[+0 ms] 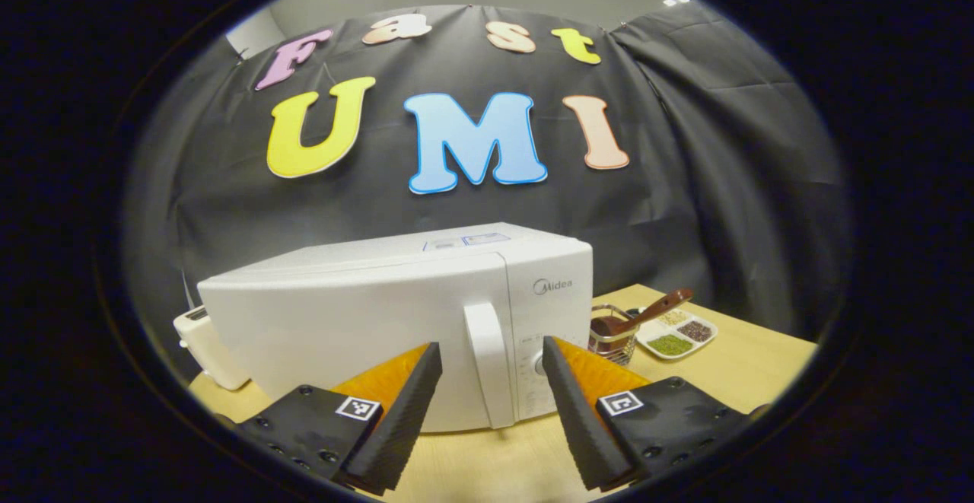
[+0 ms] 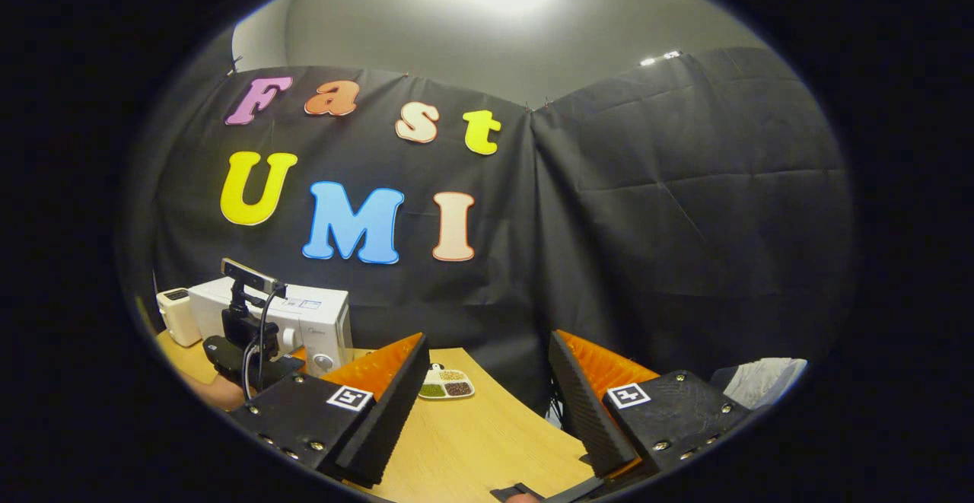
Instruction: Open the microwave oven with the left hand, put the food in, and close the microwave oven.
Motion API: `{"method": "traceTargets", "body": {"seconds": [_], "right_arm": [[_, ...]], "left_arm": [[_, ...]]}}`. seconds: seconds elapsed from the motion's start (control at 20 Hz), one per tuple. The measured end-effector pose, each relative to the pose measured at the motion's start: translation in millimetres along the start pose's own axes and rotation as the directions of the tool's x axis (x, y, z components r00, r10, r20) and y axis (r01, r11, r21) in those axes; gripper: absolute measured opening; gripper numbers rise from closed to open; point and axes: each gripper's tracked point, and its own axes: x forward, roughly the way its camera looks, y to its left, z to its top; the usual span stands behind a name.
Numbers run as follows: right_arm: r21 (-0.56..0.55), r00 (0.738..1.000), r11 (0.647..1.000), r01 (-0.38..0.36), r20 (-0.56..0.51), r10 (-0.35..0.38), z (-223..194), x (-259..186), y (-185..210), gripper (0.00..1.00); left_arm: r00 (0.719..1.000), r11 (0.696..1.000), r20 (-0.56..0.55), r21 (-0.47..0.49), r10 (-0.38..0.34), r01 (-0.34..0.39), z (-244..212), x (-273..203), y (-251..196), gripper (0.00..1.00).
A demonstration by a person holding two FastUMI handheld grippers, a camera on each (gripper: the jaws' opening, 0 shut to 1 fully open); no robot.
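One microwave (image 1: 365,320), door shut, handle (image 1: 487,362) vertical, facing left hand-held gripper (image 1: 491,374).

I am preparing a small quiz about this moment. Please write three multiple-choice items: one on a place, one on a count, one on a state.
1. Where does the divided dish stand?
A. On top of the microwave
B. On the table, on the control-panel side of the microwave
C. Inside the microwave

2. How many compartments of the dish hold contents?
A. One
B. Three
C. Six

3. What is the state of the microwave door?
A. Closed
B. Wide open
C. Removed

Answers:
1 B, the dish rests on the table past the microwave panel.
2 B, three fillings show.
3 A, the door lies flush, its handle ahead between the open jaws of the left gripper.
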Motion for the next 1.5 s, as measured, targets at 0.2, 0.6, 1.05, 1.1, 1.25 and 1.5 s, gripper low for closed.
{"method": "traceTargets", "body": {"seconds": [0.2, 0.6, 1.05, 1.1, 1.25, 1.5], "right_arm": [[-0.005, 1.000, 1.000, 0.021, -0.003, -0.021, 4, -4, -6, 0.96], [-0.017, 1.000, 1.000, -0.012, -0.018, 0.011, -3, -8, 3, 0.96], [0.018, 0.987, 0.987, -0.161, -0.015, 0.162, -6, -3, 40, 0.96], [0.025, 0.981, 0.981, -0.191, -0.011, 0.192, -6, -2, 46, 0.96], [0.051, 0.953, 0.952, -0.302, 0.003, 0.302, -6, -4, 67, 0.96], [0.094, 0.871, 0.866, -0.492, 0.030, 0.491, -3, -16, 97, 0.96]], "left_arm": [[1.000, 1.000, -0.028, 0.015, -0.010, 0.010, -10, 15, -9, 0.67], [0.999, 0.998, -0.047, -0.055, 0.018, -0.021, -10, 14, -2, 0.24], [0.997, 0.996, -0.053, -0.061, 0.060, -0.063, -25, -71, 4, 0.14], [0.997, 0.996, -0.059, -0.068, 0.050, -0.054, -27, -80, 6, 0.14], [0.996, 0.995, -0.074, -0.089, 0.044, -0.051, -30, -113, 17, 0.14], [0.987, 0.989, -0.101, -0.064, 0.123, -0.130, -44, -173, 47, 0.14]]}}
